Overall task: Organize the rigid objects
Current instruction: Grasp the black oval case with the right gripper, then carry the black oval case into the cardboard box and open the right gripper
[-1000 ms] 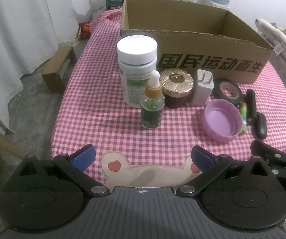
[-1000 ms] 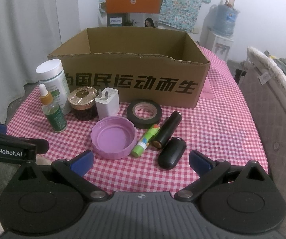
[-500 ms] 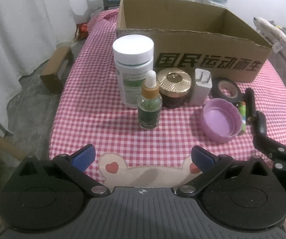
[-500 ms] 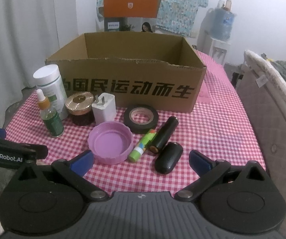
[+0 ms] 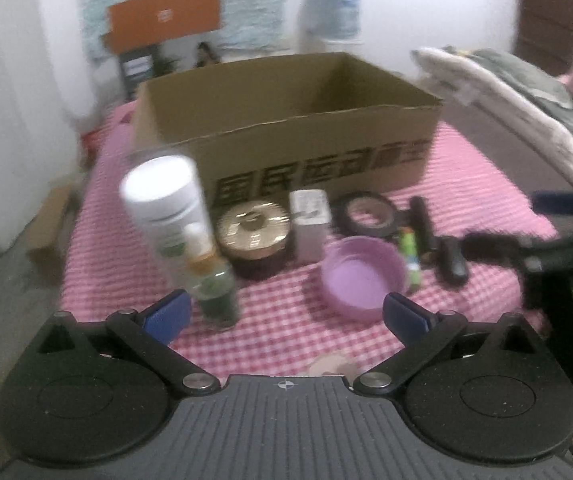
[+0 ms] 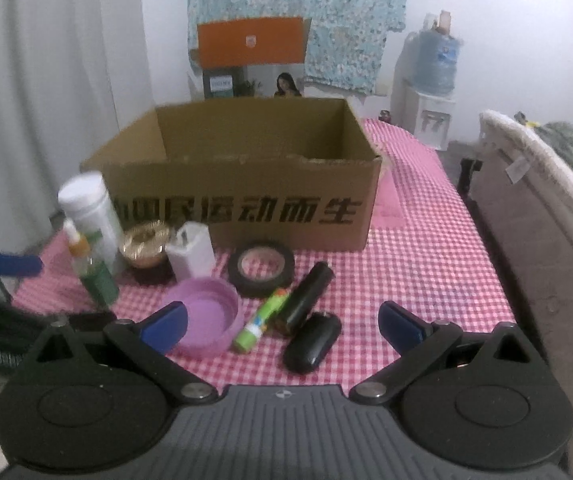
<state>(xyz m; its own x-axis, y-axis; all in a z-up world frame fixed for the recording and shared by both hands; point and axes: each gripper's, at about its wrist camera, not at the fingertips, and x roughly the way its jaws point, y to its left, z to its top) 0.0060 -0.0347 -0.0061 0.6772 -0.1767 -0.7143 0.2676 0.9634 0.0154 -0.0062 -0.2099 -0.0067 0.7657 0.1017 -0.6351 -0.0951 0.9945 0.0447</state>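
Sitting just past the wide-apart, empty left gripper (image 5: 284, 314), the little green dropper bottle (image 5: 216, 292) stands upright before the cardboard box (image 5: 286, 128), nearest that hand.

A pink-and-white checked cloth (image 6: 426, 248) covers the worktop. Behind it, against the white wall, hangs a pale blue patterned fabric (image 6: 326, 12). In front of that stands an orange box flap (image 6: 252, 42) above a dark printed carton (image 6: 222, 85). To the right, a blue water bottle (image 6: 435, 65) sits on a white dispenser (image 6: 430, 120). White curtains (image 6: 46, 80) hang on the left. Along the right edge runs a grey padded piece of furniture (image 6: 534, 248) with a cream fleece (image 5: 506, 100) on top.
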